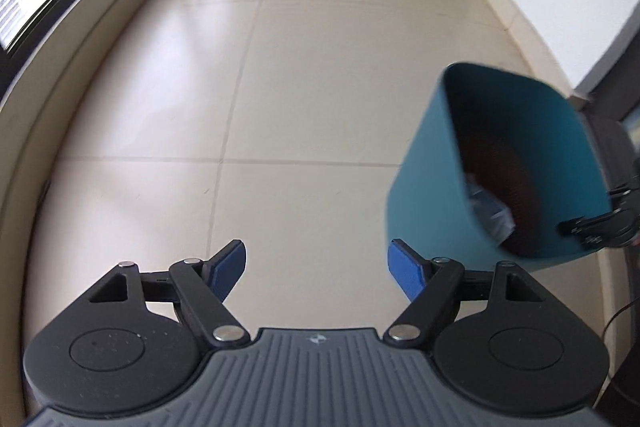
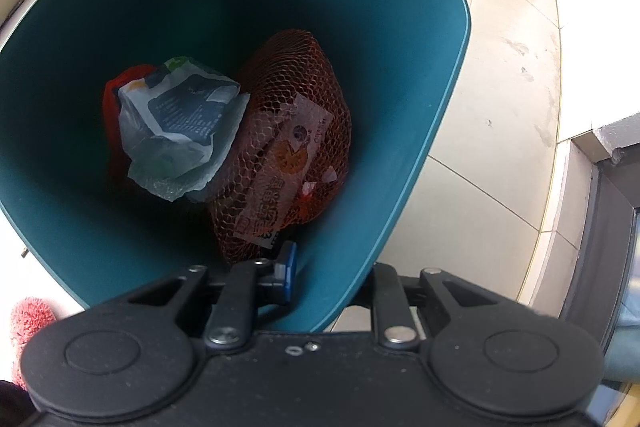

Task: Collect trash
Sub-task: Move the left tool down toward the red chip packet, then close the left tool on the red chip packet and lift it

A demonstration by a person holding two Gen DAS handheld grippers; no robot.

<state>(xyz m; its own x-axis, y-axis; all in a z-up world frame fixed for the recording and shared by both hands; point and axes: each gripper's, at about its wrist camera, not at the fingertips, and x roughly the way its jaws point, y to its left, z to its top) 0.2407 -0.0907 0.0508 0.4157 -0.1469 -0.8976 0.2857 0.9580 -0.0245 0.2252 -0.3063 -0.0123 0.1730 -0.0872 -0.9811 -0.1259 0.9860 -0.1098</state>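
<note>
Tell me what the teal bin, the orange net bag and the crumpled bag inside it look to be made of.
Teal bin: likely moulded plastic, smooth matte walls, thin even rim. Orange net bag: plastic mesh, open diamond weave, with a printed label. Crumpled bag: thin plastic film, translucent, creased, printed.

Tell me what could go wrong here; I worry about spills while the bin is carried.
The right claw pinches only the teal bin wall at its rim, so it could slip or swing. The bin looks tilted in the left view, so the plastic wrapper and orange net bag might tumble out.
</note>
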